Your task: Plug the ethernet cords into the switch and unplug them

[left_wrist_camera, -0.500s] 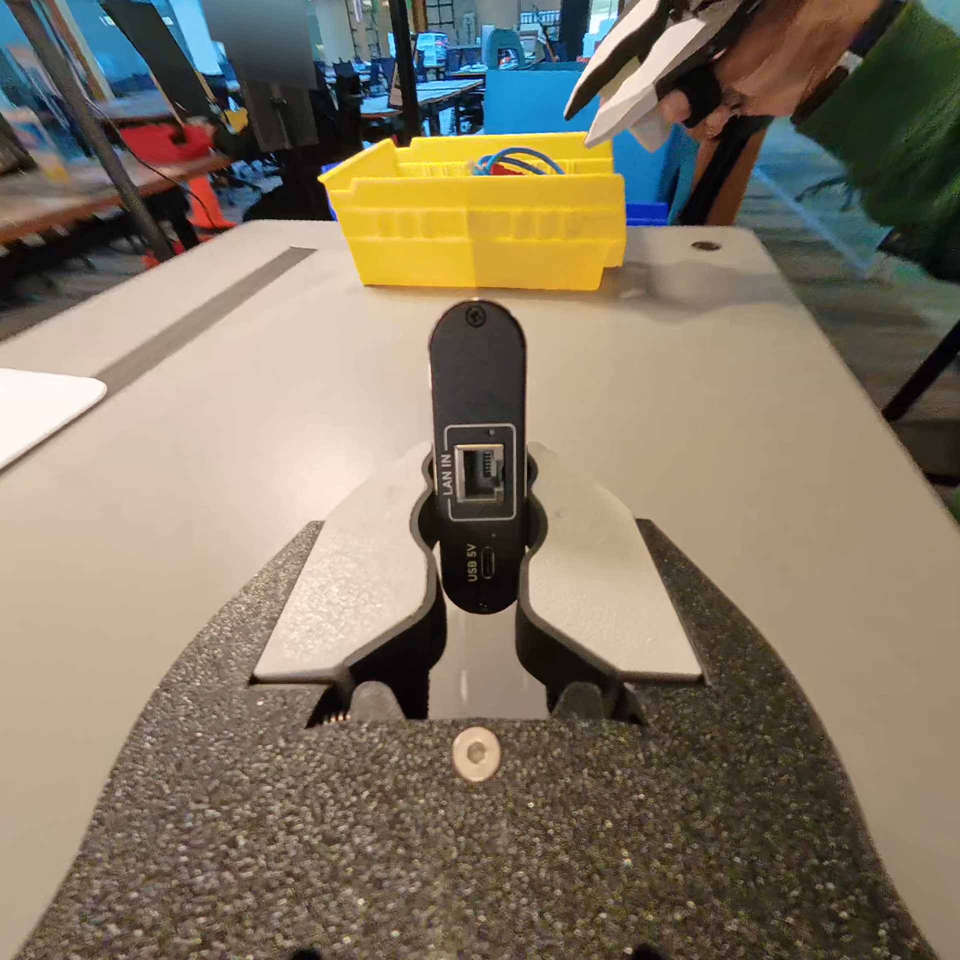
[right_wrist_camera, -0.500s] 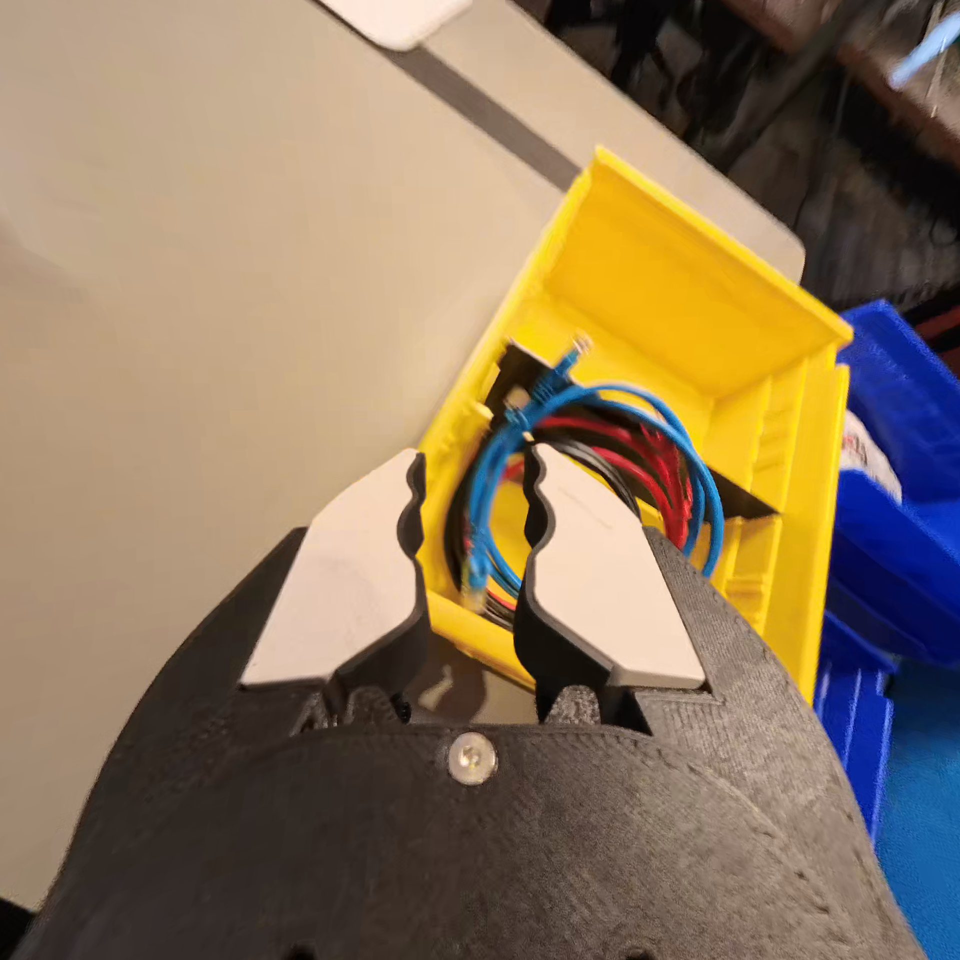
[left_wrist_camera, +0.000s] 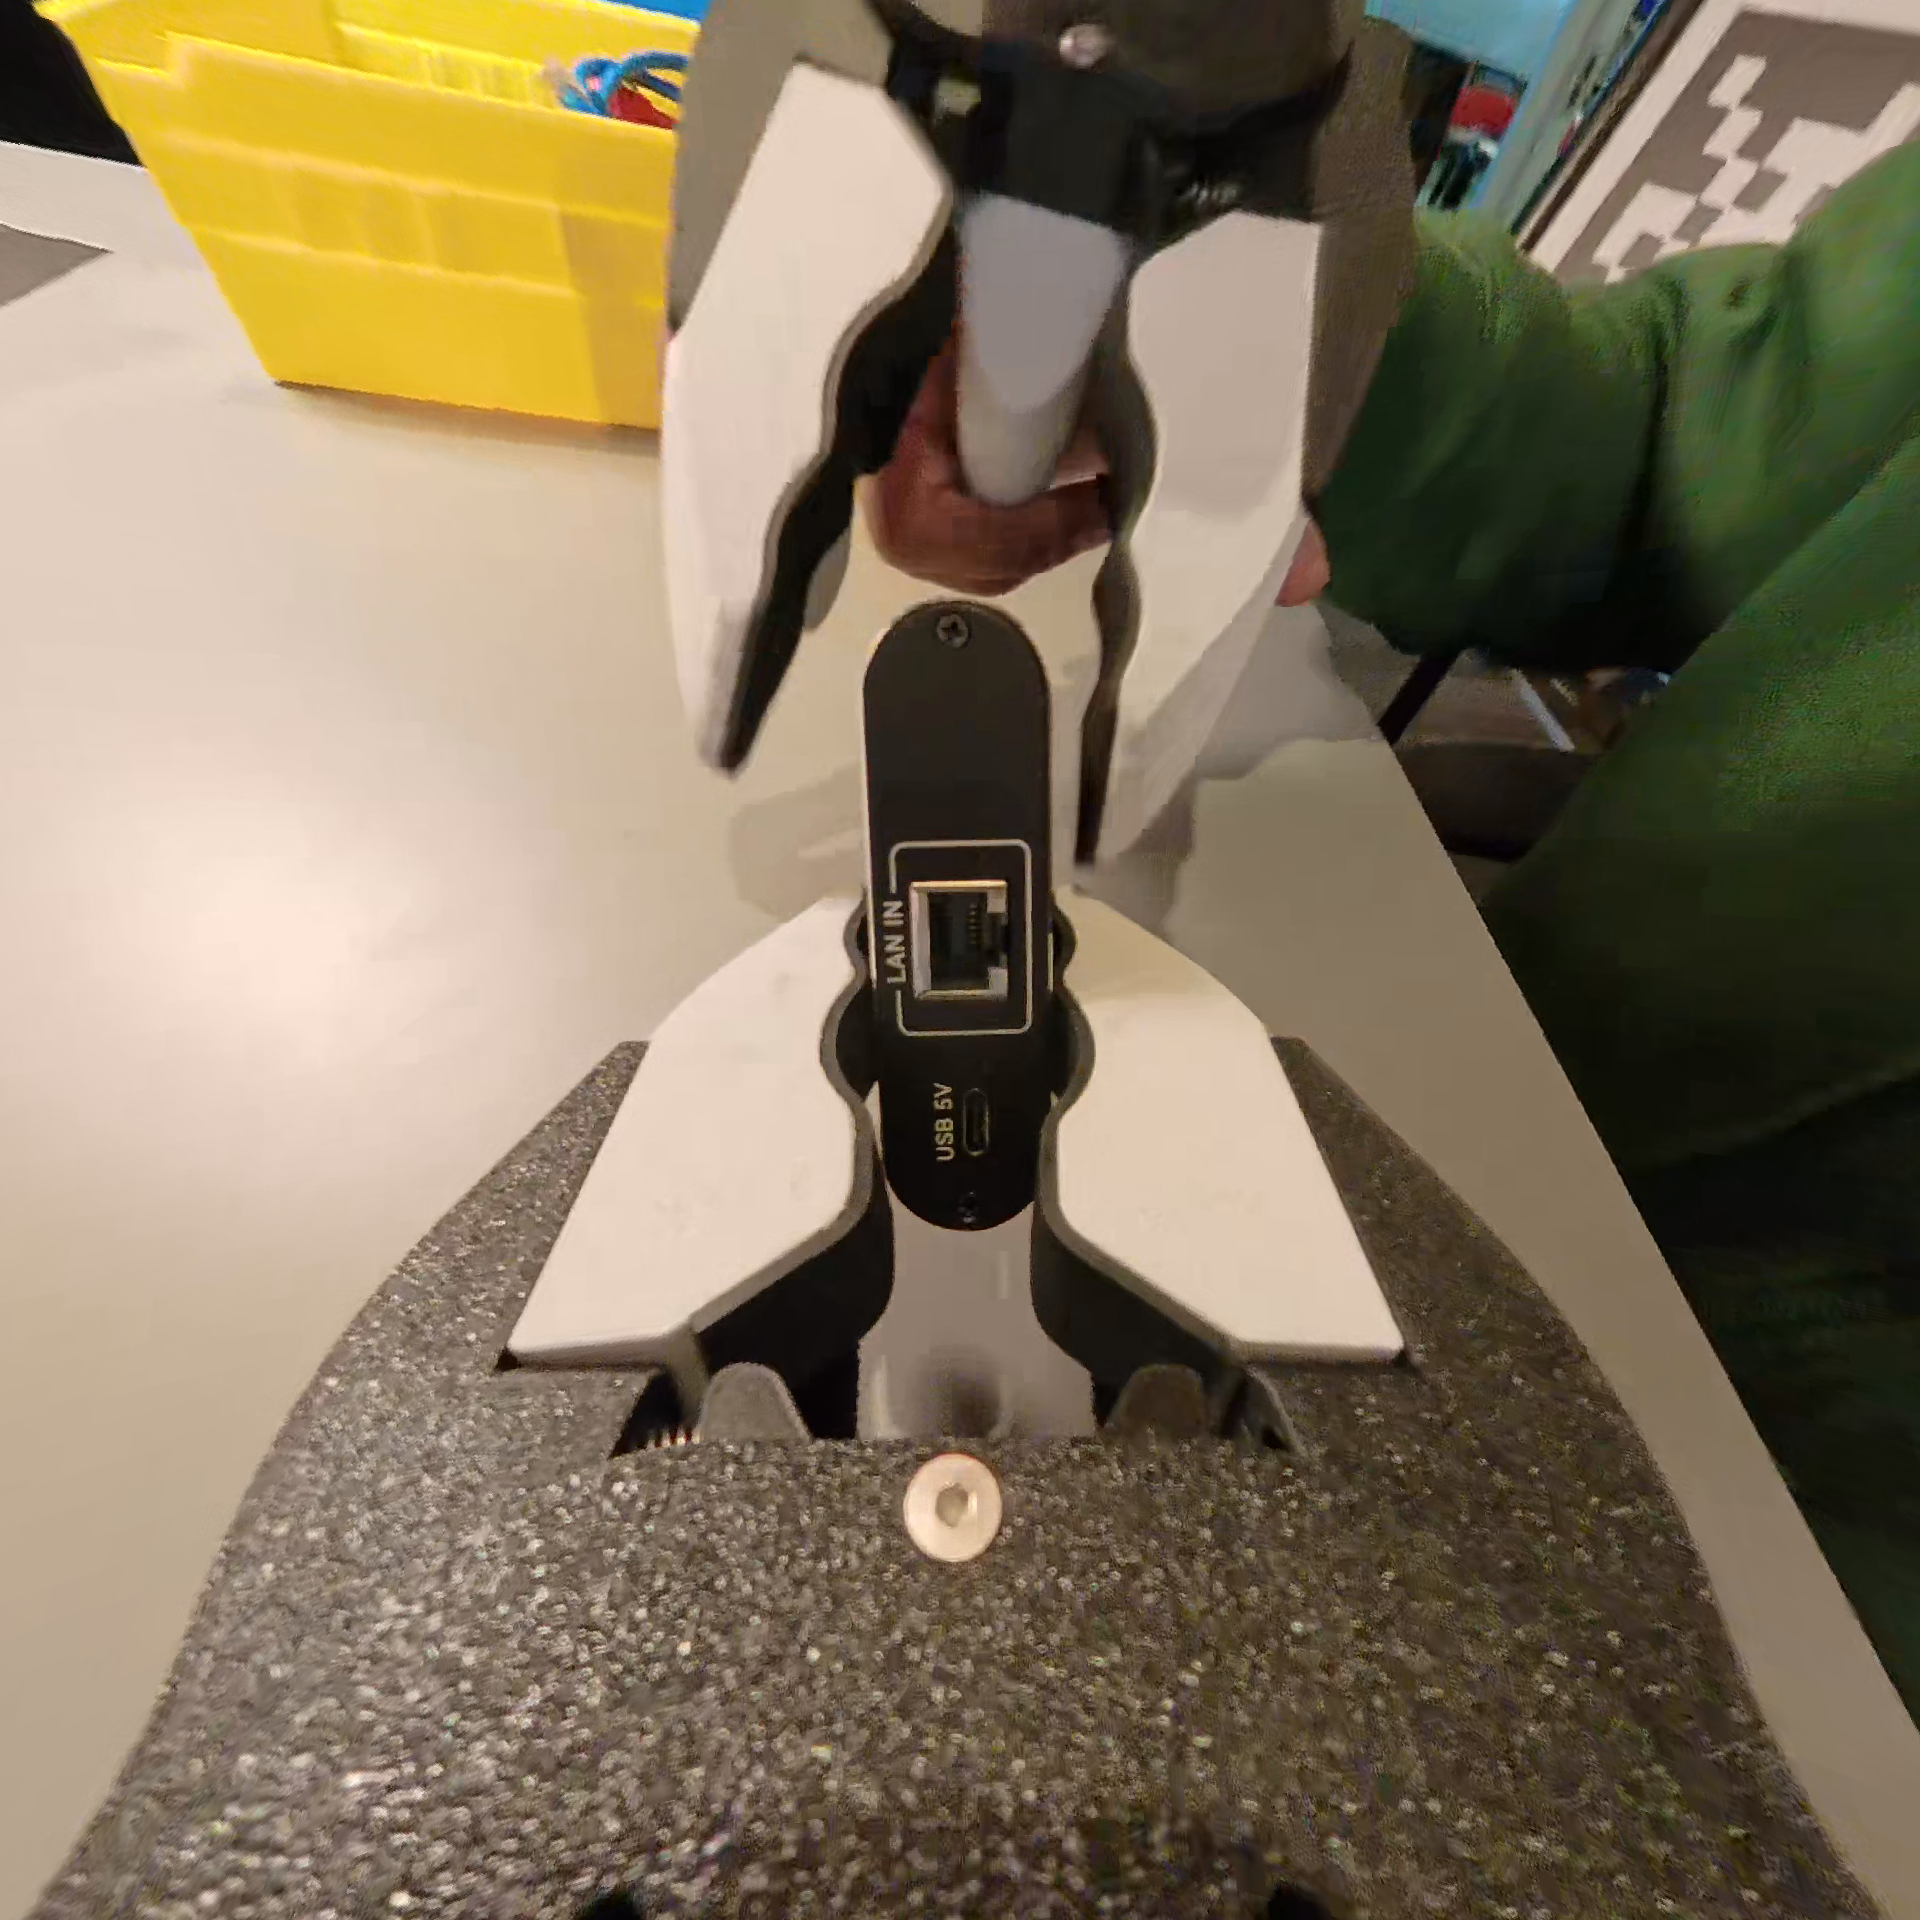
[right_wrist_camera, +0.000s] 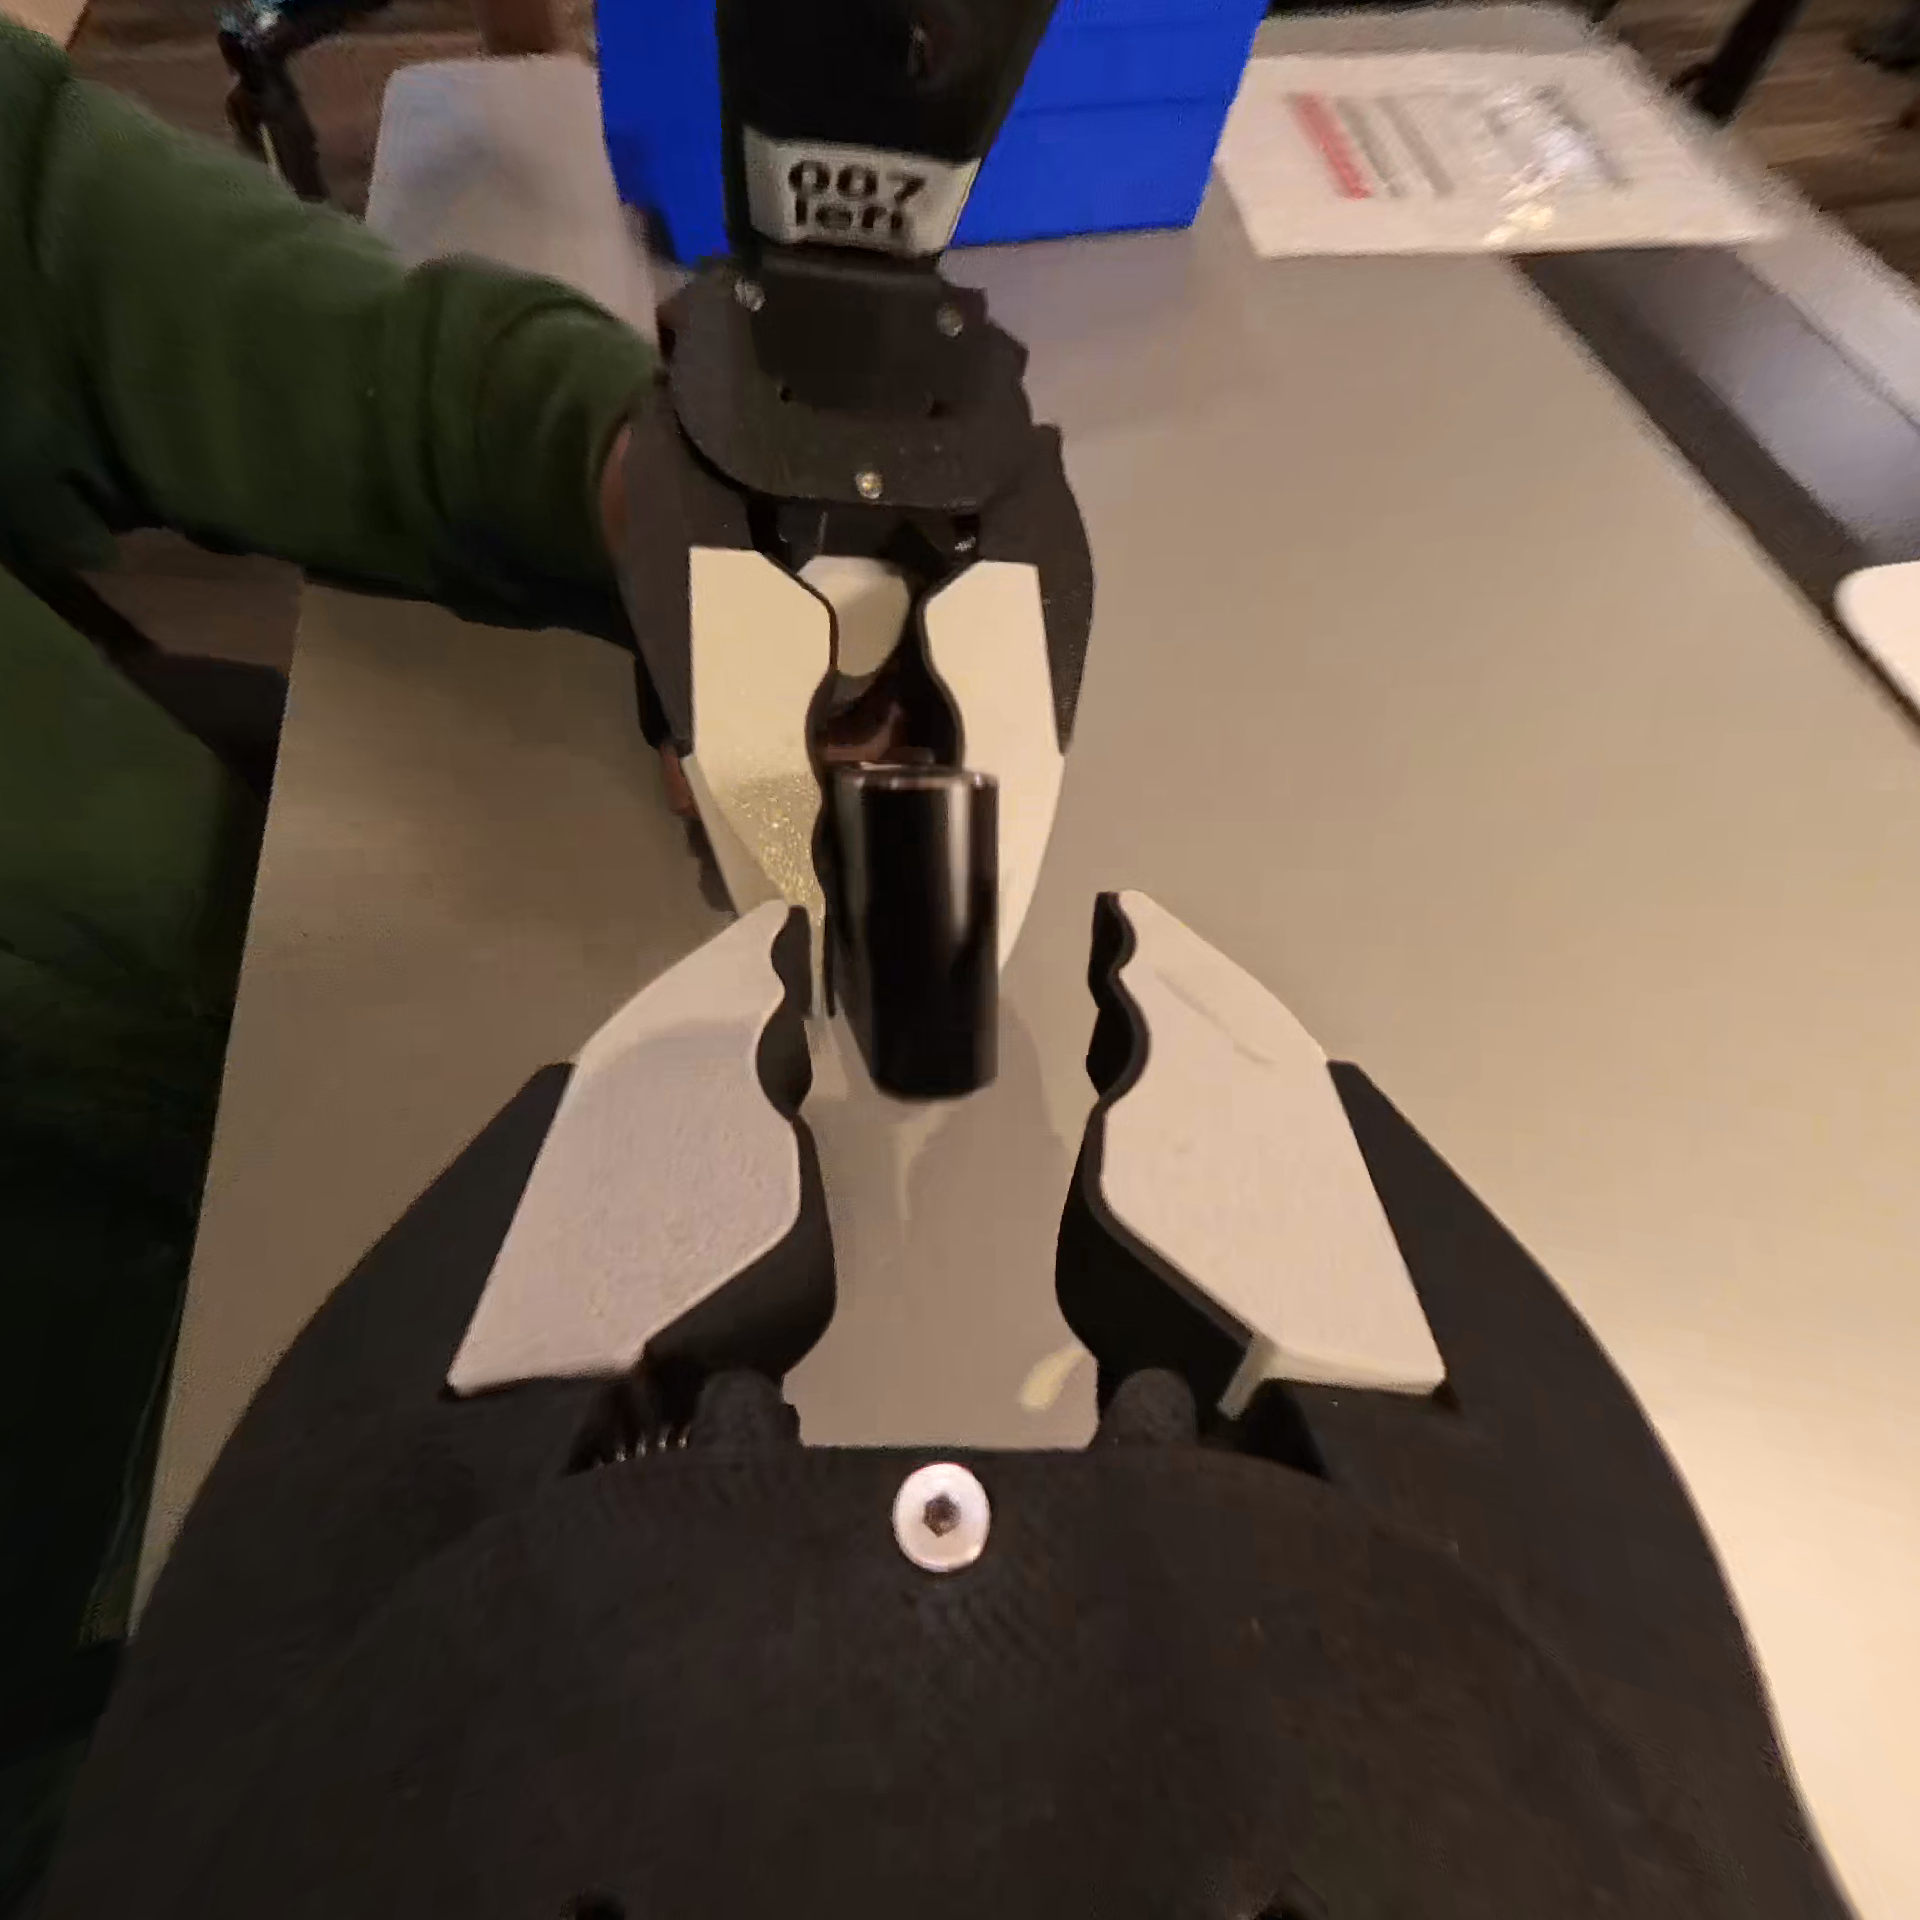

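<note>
**2 grippers face each other over the switch**

Starting at the left of the left wrist view, we see the yellow bin standing on the grey table, near its far edge. Blue and red ethernet cords lie coiled inside the bin, only partly visible over its rim. None of them is plugged in.

At the centre, our left gripper pinches the switch, a slim black device with rounded ends, held upright between the 2 white fingers. Its end face looks toward the camera: 1 network port sits in the middle, empty, with a smaller slot below it. The jaws press on both sides of the body, level with the port.

Just behind the switch, our right gripper points toward it, blurred, with its jaws spread wide. A hand grips its handle, and a green sleeve fills the right side.

In the right wrist view the same scene is mirrored. The green sleeve is on the left, then the left gripper clamped on the switch, whose smooth black back faces us. The right gripper is open, its fingertips on either side of the switch's near end; we cannot tell whether they touch it. Farther right, a blue bin and a printed sheet rest on the table.
</note>
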The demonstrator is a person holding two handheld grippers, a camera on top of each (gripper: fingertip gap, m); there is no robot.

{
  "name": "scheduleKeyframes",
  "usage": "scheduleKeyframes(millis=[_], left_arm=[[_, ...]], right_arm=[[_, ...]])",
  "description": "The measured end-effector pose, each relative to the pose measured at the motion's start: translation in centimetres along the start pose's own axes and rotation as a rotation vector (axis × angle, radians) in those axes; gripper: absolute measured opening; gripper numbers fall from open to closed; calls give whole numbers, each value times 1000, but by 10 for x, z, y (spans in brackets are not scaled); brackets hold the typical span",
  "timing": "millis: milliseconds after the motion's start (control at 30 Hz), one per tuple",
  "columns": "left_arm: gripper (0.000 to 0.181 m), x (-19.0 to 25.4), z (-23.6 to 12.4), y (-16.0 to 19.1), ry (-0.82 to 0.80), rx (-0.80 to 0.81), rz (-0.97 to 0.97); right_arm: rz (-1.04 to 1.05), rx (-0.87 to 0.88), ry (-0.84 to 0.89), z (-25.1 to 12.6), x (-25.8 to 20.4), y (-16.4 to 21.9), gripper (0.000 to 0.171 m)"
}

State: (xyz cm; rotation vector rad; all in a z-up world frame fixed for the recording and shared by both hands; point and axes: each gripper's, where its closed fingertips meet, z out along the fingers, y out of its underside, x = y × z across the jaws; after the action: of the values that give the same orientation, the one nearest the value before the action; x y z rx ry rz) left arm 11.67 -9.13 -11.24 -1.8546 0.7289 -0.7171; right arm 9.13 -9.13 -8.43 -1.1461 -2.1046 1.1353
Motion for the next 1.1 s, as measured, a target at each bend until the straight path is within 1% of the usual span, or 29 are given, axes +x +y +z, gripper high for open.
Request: scheduleKeyframes(millis=[33, 67, 100, 200, 300, 367, 433, 500, 567, 600, 667, 733, 867, 933, 1033, 1067, 1100], left_arm=[[27, 1, 1, 2, -5, -17, 13], [28, 0, 2, 5, -15, -37, 24], [28, 0, 2, 5, -19, -39, 31], [32, -10, -1, 0, -76, 0, 3], [34, -20, -10, -9, -111, 80, -38], [33, -25, -15, -11, -124, 106, -51], [32, -28, -17, -12, -132, 114, -60], [30, -29, -16, -11, -140, 110, -62], [29, -30, -15, -10, -148, 101, -55], [29, -30, -14, -10, -152, 98, -52], [28, -31, -14, -10, -158, 95, -48], [27, -32, -14, -10, -160, 96, -51], [27, -33, -16, -12, -154, 110, -70], [27, -34, -17, -13, -149, 123, -80], [27, -34, -19, -14, -138, 141, -97], [26, -34, -20, -15, -133, 145, -102], [26, -34, -20, -15, -128, 149, -105]], right_arm=[[-5, -35, -38, 7, -5, 3, 49], [-7, -43, -80, 10, -11, 3, 42], [-12, -48, -73, 11, -10, 3, 27], [-3, -56, -28, 5, -3, 5, 26], [10, -60, 73, -27, 18, 7, 26], [12, -73, 188, -67, 44, 6, 26], [23, -96, 341, -122, 79, 6, 25], [77, -142, 495, -182, 123, 15, 25], [193, -225, 634, -238, 170, 42, 26], [257, -281, 683, -262, 191, 62, 26], [412, -368, 697, -289, 224, 102, 26], [548, -384, 634, -293, 246, 134, 25], [782, -363, 435, -273, 267, 174, 25], [871, -384, 382, -265, 273, 191, 25], [967, -484, 343, -258, 276, 221, 26], [988, -500, 334, -256, 277, 229, 26], [1023, -478, 320, -255, 280, 231, 26]])
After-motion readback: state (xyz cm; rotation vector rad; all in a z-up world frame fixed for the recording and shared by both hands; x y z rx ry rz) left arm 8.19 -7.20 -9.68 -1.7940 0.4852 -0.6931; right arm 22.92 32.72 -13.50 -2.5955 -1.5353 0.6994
